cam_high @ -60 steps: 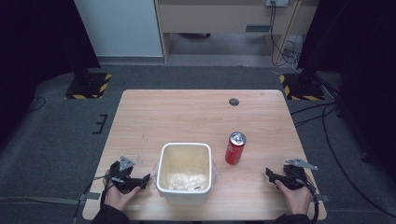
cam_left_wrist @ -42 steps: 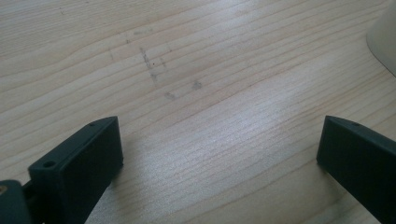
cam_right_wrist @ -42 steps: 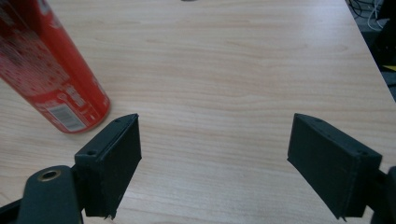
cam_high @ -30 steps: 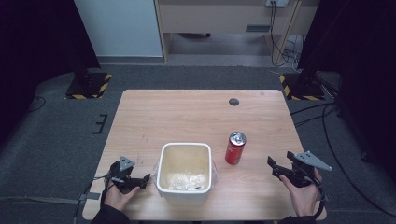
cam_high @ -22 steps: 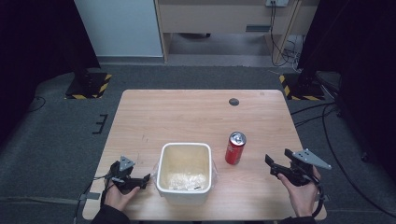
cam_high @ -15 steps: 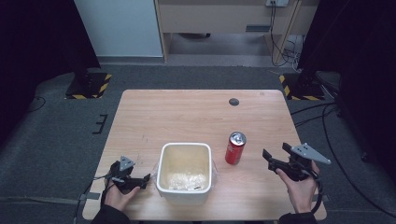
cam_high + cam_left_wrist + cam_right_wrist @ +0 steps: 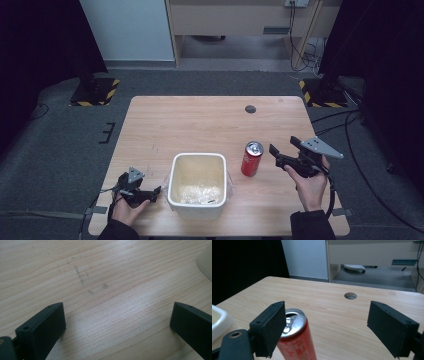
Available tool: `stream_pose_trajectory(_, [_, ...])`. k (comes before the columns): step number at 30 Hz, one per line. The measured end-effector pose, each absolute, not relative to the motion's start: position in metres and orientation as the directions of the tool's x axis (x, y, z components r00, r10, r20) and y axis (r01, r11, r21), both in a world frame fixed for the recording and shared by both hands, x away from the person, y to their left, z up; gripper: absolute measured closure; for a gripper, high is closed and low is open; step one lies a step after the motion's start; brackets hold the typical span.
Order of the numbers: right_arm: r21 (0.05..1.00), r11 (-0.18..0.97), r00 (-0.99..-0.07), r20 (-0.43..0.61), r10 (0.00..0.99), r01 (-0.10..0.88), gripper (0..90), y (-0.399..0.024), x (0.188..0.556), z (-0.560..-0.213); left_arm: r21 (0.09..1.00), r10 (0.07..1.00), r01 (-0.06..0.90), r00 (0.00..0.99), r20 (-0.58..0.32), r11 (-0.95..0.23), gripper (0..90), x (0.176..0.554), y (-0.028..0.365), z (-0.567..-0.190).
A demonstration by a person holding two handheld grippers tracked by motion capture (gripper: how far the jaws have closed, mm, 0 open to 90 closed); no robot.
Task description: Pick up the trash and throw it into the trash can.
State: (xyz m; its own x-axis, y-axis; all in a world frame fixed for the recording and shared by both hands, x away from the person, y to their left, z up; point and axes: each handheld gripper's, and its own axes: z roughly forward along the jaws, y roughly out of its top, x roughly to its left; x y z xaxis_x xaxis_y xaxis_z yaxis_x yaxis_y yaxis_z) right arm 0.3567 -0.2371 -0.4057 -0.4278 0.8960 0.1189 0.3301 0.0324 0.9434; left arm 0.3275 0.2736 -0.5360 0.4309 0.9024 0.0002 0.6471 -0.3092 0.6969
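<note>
The red aluminium drink can [image 7: 251,158] stands upright just right of the white plastic tub [image 7: 197,184]. The right gripper [image 7: 283,152] has lifted off the table toward it, jaws just spread wide and empty, so a grasp looks imminent. The left gripper [image 7: 152,192] rests open.

The right tongs [image 7: 285,150] have been lifted off the table [image 7: 200,120] and moved from its right front corner toward the red can [image 7: 251,159]. Their jaws have just been opening and now stand wide, with nothing gripped between them; the can stands just beside the left jaw.
</note>
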Motion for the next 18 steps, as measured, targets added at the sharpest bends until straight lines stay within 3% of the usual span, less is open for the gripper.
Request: stream_pose_trajectory(18, [0.940,0.022,-0.510,0.165,0.844,0.341,17.4,-0.208,0.367,-0.433,0.697,0.901,0.647,0.433,0.000,-0.311,0.0,0.328,0.274,-0.536])
